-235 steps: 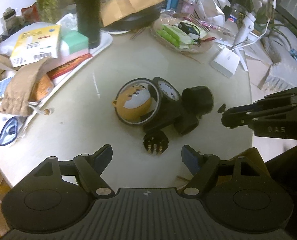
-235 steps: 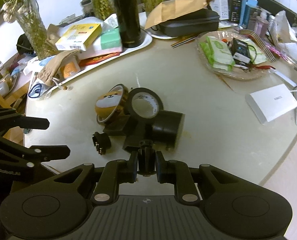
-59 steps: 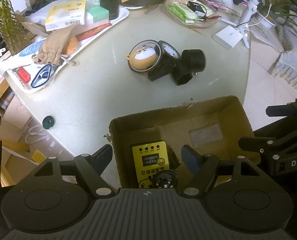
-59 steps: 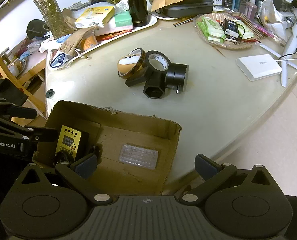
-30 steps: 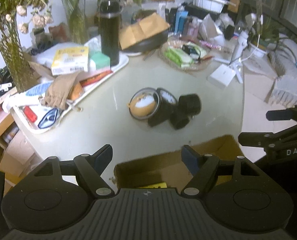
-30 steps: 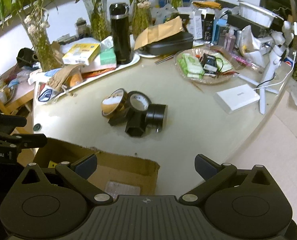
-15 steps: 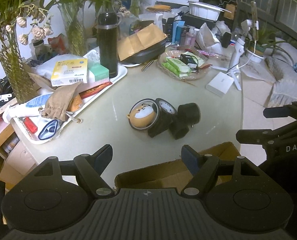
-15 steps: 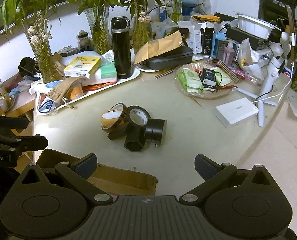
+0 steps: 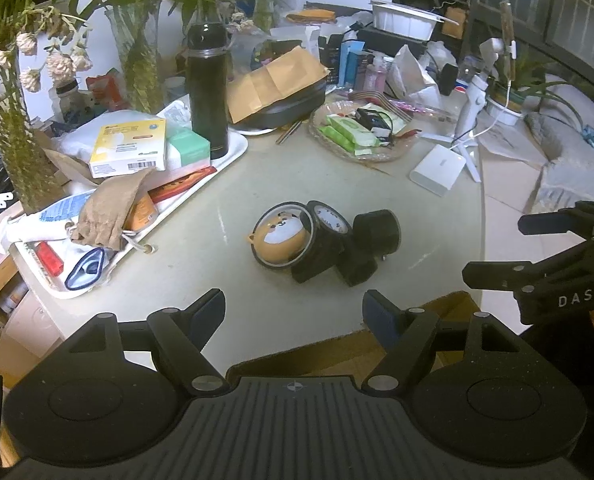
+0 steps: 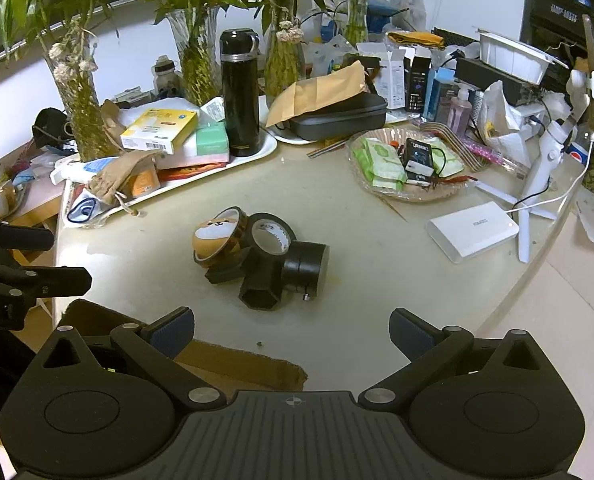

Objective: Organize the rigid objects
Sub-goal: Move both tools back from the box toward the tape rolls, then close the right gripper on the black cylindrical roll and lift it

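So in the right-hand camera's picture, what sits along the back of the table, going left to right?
Yellow box → black flask → brown envelope → dish of green packets → white box.

- Two tape rolls (image 10: 253, 240) beside the black flask (image 10: 239, 96).
- Two black cylinder parts (image 10: 285, 276) touching those rolls.
- One cardboard box (image 10: 233, 360).
- One white power bank (image 10: 473, 230).
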The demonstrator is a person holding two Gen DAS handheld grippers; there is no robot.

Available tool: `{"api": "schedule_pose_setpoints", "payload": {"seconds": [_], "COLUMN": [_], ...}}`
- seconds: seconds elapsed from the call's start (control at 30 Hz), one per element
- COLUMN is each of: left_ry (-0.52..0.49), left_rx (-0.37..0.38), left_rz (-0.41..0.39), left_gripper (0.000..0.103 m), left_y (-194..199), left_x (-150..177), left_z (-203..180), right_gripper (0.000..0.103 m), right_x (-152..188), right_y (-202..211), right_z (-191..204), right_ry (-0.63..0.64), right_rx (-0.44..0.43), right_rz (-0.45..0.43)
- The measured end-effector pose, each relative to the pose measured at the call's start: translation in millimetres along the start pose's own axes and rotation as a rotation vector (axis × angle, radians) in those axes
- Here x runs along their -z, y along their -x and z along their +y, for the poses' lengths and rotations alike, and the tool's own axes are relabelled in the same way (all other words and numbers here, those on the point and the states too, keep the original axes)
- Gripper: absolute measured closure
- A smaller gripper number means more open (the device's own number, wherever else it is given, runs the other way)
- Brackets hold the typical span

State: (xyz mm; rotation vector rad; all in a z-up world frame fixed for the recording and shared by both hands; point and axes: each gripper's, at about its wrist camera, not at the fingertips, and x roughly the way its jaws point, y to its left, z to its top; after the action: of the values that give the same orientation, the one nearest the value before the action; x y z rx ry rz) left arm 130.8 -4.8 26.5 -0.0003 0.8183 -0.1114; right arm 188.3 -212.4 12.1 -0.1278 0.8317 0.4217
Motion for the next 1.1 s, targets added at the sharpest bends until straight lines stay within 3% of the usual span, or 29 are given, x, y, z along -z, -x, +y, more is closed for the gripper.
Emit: {"api": "schedule_pose_setpoints", "payload": {"seconds": [0.73,1.1], "left_ry": [-0.003,-0.004], "left_rx": [0.028,0.028], "left_rz": [0.002,0.007], "left_gripper": [0.028,0.028], "left_y": [-39.2,-57.7], "left_x": [-11.0,-14.1], "left_z": [7.5,13.9], "right_gripper": [0.001,0.012], "right_x": [-12.2,-21.2], "right_y": [-54.2,-89.2], "right_z": [-18.1,-21.5], "right_ry": [-0.044,-0.054], "right_rx": [0.014,0.01], "right_rz": [0.032,0.052]}}
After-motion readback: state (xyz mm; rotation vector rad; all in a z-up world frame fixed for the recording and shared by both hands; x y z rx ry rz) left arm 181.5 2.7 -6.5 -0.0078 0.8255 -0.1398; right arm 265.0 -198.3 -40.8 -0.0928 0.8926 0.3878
